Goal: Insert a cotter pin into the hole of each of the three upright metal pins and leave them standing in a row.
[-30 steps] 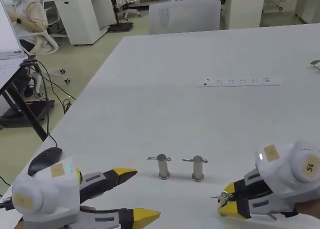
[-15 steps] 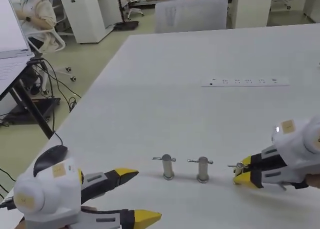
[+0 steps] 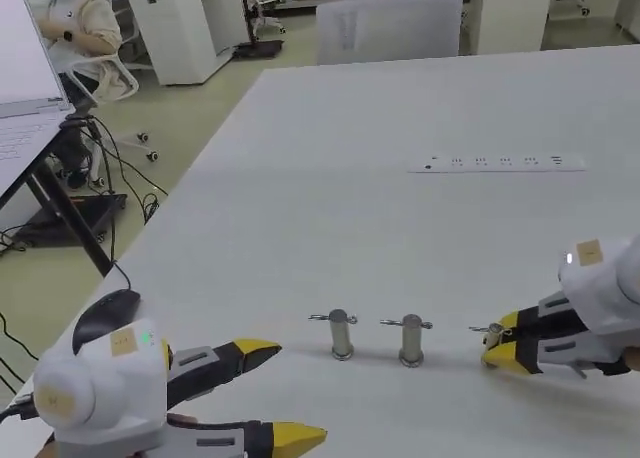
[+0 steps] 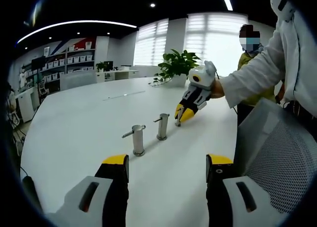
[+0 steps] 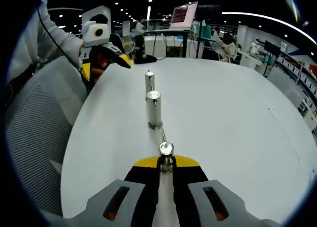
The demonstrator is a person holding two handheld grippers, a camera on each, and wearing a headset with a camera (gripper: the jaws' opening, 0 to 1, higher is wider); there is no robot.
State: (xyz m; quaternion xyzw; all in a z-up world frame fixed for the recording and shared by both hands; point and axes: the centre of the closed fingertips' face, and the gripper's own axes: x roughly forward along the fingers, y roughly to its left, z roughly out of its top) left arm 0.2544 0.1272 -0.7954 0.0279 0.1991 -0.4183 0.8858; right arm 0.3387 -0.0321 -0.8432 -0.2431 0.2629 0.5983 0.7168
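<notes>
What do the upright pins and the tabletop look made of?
Upright pins: likely steel, silver-grey with soft sheen along the shafts; the third pin in the right claw shows a shiny cap. Tabletop: smooth matte white, possibly laminate, uncertain.

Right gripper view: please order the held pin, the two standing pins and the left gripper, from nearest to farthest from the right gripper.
1. held pin, in the jaws of the right gripper.
2. near standing pin, just ahead.
3. far standing pin, behind it in the row.
4. left gripper, beyond, upper left.
</notes>
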